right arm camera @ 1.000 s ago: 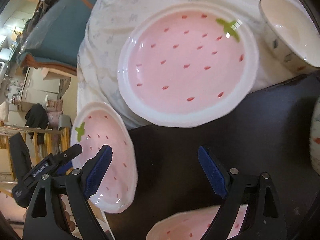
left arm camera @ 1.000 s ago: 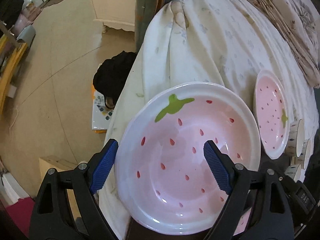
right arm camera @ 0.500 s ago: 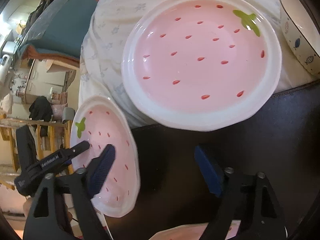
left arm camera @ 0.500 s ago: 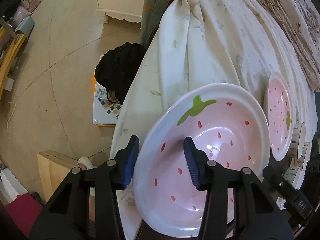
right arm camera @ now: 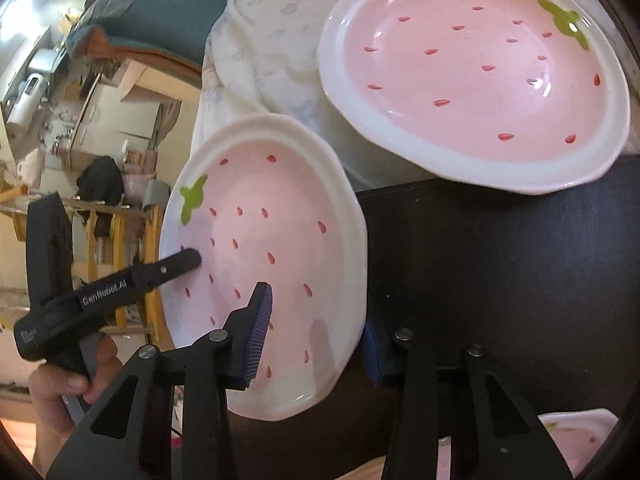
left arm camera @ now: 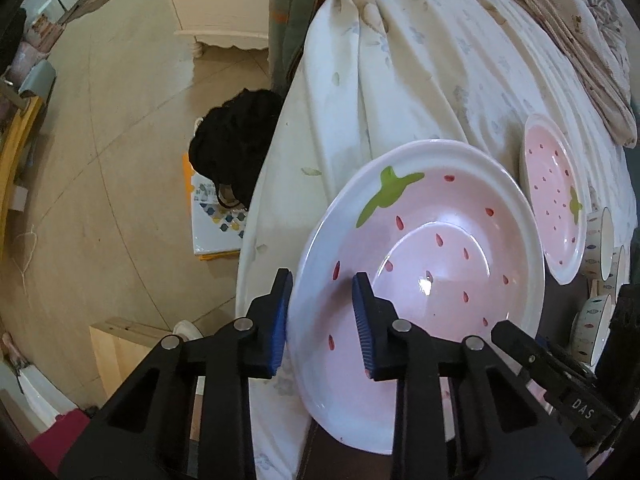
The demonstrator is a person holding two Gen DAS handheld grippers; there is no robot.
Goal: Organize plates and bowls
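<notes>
A: What are the two grippers doing with the near strawberry plate [left arm camera: 432,272]?

B: Both are closing on the same plate, from opposite sides. The left gripper [left arm camera: 322,300] is straddling the plate's left rim, one blue finger [left arm camera: 281,316] running along the outside edge and the other lying over the pink inside. Its fingers are narrowing; the outer one looks to be touching the rim, but I cannot tell whether the inner one is pressing yet.

A: And the right gripper [right arm camera: 316,340]?

B: It is straddling the opposite rim, one finger over the pink well and the other tucked beside the outer edge, over the dark worktop [right arm camera: 500,272]. Its fingers are also closing, with a visible gap left on the inner side, so I judge it is not gripping yet.

A: Where is the plate sitting?

B: It is resting at the worktop's corner, overhanging the edge toward the draped white sheet [left arm camera: 400,80]. A second strawberry plate [right arm camera: 476,68] is lying beyond it, half on the sheet. Fish-patterned bowls [left arm camera: 592,328] are standing further right.

A: What does the coming move depend on?

B: On the rim running between each pair of fingers. The plate is lying straight ahead of both, equally near each hand, so a level two-sided lift looks likely to me.
</notes>
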